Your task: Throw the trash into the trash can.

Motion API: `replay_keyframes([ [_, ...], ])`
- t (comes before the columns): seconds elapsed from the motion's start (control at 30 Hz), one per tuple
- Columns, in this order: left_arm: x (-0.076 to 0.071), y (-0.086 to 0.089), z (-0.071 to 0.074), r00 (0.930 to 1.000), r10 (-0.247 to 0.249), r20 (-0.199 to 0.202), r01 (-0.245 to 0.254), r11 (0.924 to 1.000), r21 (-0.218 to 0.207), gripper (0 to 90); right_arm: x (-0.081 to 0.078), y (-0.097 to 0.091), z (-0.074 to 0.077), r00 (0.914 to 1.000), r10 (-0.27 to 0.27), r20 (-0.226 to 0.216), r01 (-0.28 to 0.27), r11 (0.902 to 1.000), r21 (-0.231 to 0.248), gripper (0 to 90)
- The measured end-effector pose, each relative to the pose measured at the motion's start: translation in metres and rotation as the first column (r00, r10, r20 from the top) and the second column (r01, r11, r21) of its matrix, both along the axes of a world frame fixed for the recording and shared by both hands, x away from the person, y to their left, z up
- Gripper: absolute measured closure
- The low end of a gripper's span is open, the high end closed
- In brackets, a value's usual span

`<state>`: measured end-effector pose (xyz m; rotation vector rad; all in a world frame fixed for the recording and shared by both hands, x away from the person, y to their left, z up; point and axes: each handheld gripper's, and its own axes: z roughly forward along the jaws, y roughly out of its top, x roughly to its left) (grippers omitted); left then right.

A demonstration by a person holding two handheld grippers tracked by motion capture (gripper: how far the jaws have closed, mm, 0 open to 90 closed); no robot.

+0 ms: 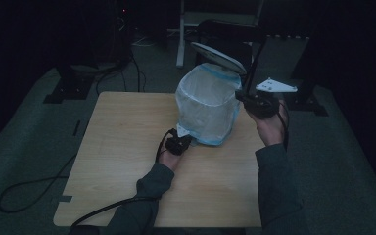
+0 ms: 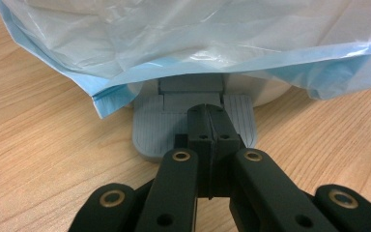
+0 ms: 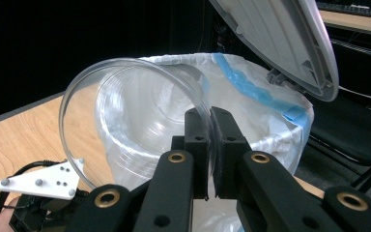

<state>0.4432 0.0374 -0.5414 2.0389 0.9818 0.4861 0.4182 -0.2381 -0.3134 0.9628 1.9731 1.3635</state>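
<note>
A small pedal bin [image 1: 208, 105] lined with a white and blue plastic bag [image 2: 198, 43] stands on the wooden table [image 1: 127, 147]. Its grey lid [image 1: 218, 57] is tipped up. My left gripper [image 2: 211, 121] is shut, and its tips rest on the grey foot pedal [image 2: 154, 130] at the bin's base. My right gripper [image 3: 210, 125] is shut on the rim of a clear plastic cup [image 3: 135, 106]. It holds the cup tilted at the bin's open mouth, under the raised lid [image 3: 280, 43]. In the high view the right gripper [image 1: 245, 96] sits at the bin's upper right.
The bin stands near the table's far right. Bare wood spreads to the left and front. Cables trail over the dark floor on the left, and a stand and chair lie behind the table. In the right gripper view the left gripper [image 3: 38, 186] sits low at the left.
</note>
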Motion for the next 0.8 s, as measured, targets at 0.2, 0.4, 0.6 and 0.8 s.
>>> replay_keyframes([
  [0.2,0.000,0.000,0.000,1.0000,-0.001,-0.003,0.001,1.0000,-0.004,90.0,0.009,0.004,0.001,0.9997,0.004,-0.023,-0.003,0.9995,0.032,86.9],
  [0.4,0.000,0.000,0.000,1.0000,-0.002,-0.004,0.002,1.0000,-0.007,90.0,0.017,0.008,0.001,0.9993,-0.004,-0.036,0.005,0.9990,0.044,86.8],
  [0.6,0.000,0.000,0.000,1.0000,-0.002,-0.003,0.002,1.0000,-0.003,90.0,0.024,0.013,0.001,0.9988,-0.006,-0.048,0.007,0.9994,0.035,86.8],
  [0.8,0.000,0.000,0.000,1.0000,-0.002,-0.003,0.002,1.0000,-0.004,90.0,0.028,0.018,0.005,0.9990,-0.009,-0.044,0.011,0.9992,0.038,86.8],
])
